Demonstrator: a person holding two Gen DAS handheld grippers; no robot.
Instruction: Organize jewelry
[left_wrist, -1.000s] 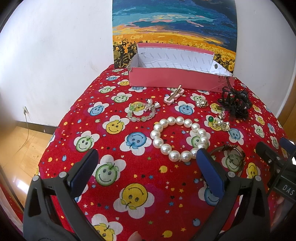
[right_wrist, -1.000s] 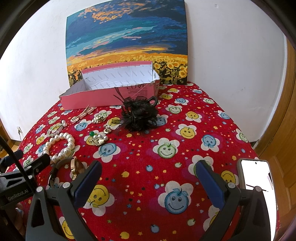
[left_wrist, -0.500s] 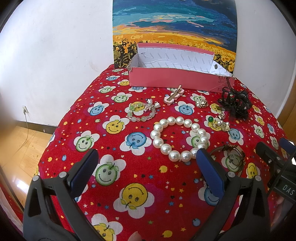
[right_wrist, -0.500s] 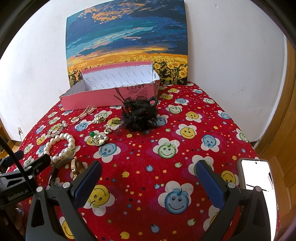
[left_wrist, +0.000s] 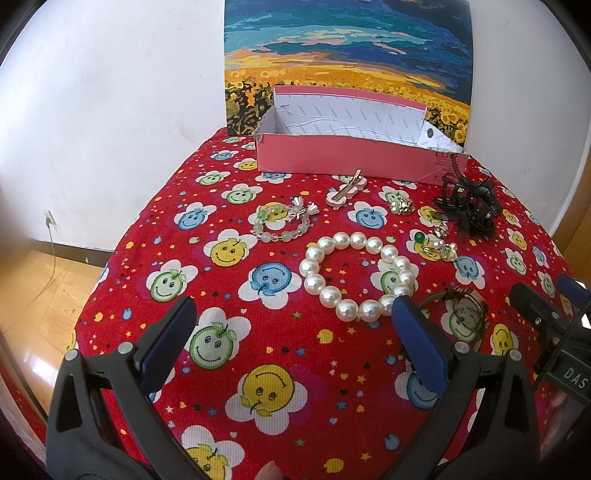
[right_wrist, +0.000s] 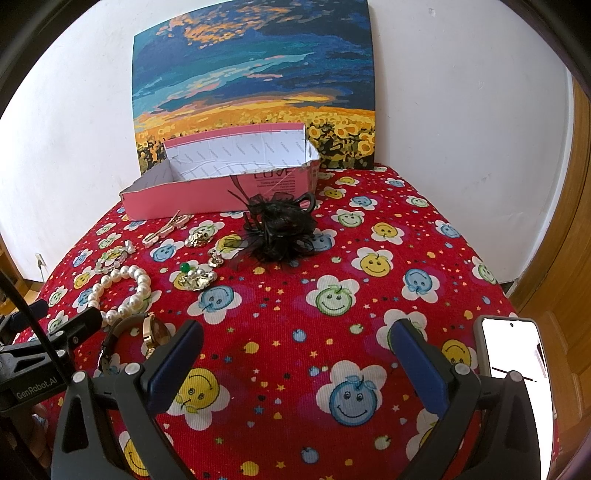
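Jewelry lies scattered on a red smiley-print cloth (left_wrist: 280, 332). A pearl bracelet (left_wrist: 360, 273) sits just beyond my left gripper (left_wrist: 293, 314), which is open and holds nothing. Farther back lie a green bead bracelet (left_wrist: 284, 219), a gold hair clip (left_wrist: 345, 190), a small brooch (left_wrist: 400, 205), a green-stone earring cluster (left_wrist: 436, 245), a black feather hair clip (left_wrist: 467, 205) and a wristwatch (left_wrist: 461, 310). An open pink box (left_wrist: 354, 158) stands at the back. My right gripper (right_wrist: 295, 339) is open over bare cloth, well short of the black hair clip (right_wrist: 282, 230).
A phone with a lit white screen (right_wrist: 517, 373) lies at the cloth's right edge. A painting (right_wrist: 255, 92) leans on the white wall behind the box. Wooden floor (left_wrist: 40, 291) drops away on the left, a wooden door (right_wrist: 569, 258) on the right.
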